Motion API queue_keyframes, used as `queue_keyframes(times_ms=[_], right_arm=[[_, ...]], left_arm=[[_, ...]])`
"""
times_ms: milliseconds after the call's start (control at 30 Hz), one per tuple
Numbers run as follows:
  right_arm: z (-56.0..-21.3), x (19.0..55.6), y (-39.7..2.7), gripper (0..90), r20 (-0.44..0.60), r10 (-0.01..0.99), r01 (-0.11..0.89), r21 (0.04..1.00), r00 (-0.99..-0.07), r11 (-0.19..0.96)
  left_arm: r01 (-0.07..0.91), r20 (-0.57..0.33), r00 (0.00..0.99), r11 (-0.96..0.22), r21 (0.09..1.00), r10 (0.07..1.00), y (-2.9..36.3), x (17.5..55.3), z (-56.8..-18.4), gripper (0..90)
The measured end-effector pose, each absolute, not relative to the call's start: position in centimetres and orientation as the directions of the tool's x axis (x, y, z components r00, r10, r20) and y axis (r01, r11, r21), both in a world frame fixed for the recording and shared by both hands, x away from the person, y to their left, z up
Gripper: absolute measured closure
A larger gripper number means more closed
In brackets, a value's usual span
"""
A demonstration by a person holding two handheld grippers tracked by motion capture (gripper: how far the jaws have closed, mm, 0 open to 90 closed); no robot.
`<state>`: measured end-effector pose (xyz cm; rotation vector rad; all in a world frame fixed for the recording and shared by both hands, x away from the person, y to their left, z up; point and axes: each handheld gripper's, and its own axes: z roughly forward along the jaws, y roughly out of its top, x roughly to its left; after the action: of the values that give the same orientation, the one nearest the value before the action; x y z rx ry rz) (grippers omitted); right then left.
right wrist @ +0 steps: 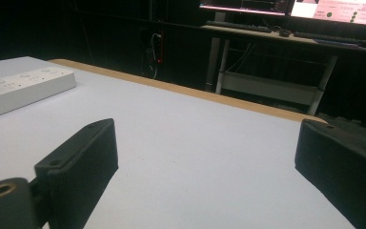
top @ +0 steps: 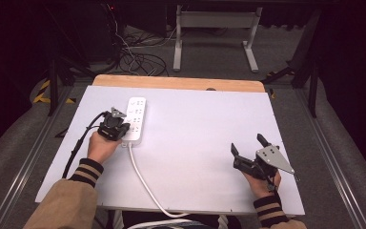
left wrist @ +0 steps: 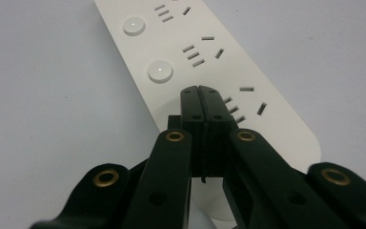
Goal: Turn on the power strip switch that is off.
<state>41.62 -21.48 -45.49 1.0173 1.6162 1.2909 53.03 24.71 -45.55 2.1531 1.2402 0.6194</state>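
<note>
Jaws of the left gripper [left wrist: 201, 90] are pressed together over the power strip [left wrist: 209, 71], whose length is pointed toward twelve o'clock, while the right gripper [top: 249, 145] is held spread, well apart.

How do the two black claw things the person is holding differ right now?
The left gripper has its jaws pressed together, while the right gripper has them spread wide. The left gripper sits over the white power strip; the right gripper is over bare table, nothing between its jaws. Both are black and hand-held.
</note>
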Motion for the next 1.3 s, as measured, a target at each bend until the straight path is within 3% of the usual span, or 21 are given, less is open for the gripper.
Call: queue_keyframes(times_ms=[500,733,800,833,933,1033,1300], right_arm=[[-45.4,41.6,-21.6,7.8,-0.106,0.935,0.098,0.984,-0.339,0.148],[-45.4,41.6,-21.6,7.8,-0.106,0.935,0.098,0.984,-0.339,0.147],[-45.4,41.6,-21.6,7.8,-0.104,0.934,0.094,0.985,-0.341,0.143],[-45.3,41.6,-21.6,7.8,-0.103,0.935,0.092,0.986,-0.339,0.142],[-45.3,41.5,-21.7,7.8,-0.099,0.936,0.093,0.986,-0.339,0.138],[-45.3,41.6,-21.7,7.8,-0.099,0.936,0.093,0.986,-0.337,0.137],[-45.2,41.7,-21.5,7.8,-0.100,0.937,0.086,0.987,-0.335,0.136]], left_arm=[[0.583,0.098,0.444,-0.370,0.723,0.891,25.7,52.6,-45.7,90.0],[0.458,0.075,0.394,-0.267,0.848,0.916,27.0,51.1,-44.3,90.0],[0.324,0.078,0.375,-0.209,0.923,0.924,27.5,49.1,-43.4,90.0],[0.324,0.078,0.375,-0.209,0.923,0.924,27.5,49.1,-43.4,90.0],[0.203,0.061,0.333,-0.135,0.970,0.941,28.3,46.6,-42.5,90.0],[0.105,0.081,0.284,-0.115,0.988,0.955,29.1,44.0,-42.3,90.0],[-0.029,0.076,0.183,-0.071,0.997,0.980,30.7,39.7,-42.4,90.0]])
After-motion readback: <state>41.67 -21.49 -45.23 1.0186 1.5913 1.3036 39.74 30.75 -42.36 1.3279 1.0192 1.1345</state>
